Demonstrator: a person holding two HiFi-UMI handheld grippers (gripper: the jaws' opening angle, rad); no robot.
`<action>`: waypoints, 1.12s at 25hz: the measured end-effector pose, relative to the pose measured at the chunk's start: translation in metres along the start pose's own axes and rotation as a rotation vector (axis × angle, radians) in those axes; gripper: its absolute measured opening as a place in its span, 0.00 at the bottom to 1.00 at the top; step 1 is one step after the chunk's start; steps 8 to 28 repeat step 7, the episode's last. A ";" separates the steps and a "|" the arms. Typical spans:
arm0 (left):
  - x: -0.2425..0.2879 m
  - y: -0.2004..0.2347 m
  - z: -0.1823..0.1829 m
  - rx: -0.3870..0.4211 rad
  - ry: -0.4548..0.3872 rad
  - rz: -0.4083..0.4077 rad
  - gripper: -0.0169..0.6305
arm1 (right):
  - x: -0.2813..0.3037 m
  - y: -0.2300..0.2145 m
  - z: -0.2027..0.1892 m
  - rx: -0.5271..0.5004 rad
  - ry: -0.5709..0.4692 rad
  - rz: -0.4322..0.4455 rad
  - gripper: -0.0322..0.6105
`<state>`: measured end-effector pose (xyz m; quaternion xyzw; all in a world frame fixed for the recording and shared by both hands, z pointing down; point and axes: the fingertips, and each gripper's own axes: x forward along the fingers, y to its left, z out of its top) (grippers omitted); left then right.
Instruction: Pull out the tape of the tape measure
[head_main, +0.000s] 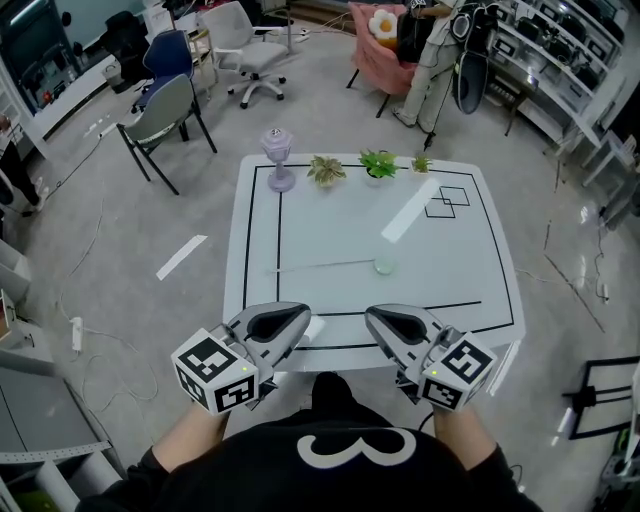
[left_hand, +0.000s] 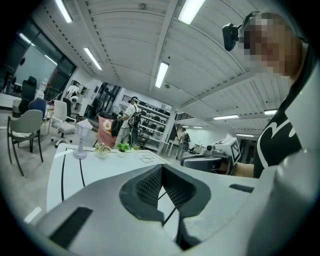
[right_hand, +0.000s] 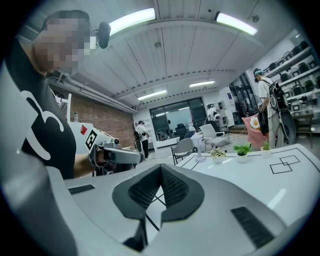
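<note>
A small pale green round tape measure (head_main: 385, 266) lies near the middle of the white table (head_main: 460, 290). A thin strip of tape (head_main: 325, 266) runs out from it to the left along the tabletop. My left gripper (head_main: 298, 319) and right gripper (head_main: 376, 318) hover side by side over the table's near edge, well short of the tape measure. Both are shut with nothing between the jaws, as the left gripper view (left_hand: 161, 168) and the right gripper view (right_hand: 161, 168) show. The tape measure is not visible in either gripper view.
Along the table's far edge stand a small lilac lamp (head_main: 279, 160) and three small potted plants (head_main: 327, 170) (head_main: 378, 163) (head_main: 421, 163). Black lines mark a rectangle on the tabletop. Office chairs (head_main: 165, 115) stand on the floor at the far left, and a person (head_main: 430, 50) stands beyond the table.
</note>
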<state>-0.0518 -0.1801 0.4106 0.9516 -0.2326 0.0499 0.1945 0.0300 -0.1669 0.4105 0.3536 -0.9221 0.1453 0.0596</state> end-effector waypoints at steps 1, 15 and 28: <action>0.000 0.001 0.001 0.001 0.002 0.000 0.04 | 0.000 -0.001 0.001 -0.001 0.001 -0.001 0.05; 0.007 0.007 0.006 0.004 0.001 -0.003 0.04 | 0.002 -0.011 0.005 -0.011 0.002 -0.014 0.05; 0.007 0.007 0.006 0.004 0.001 -0.003 0.04 | 0.002 -0.011 0.005 -0.011 0.002 -0.014 0.05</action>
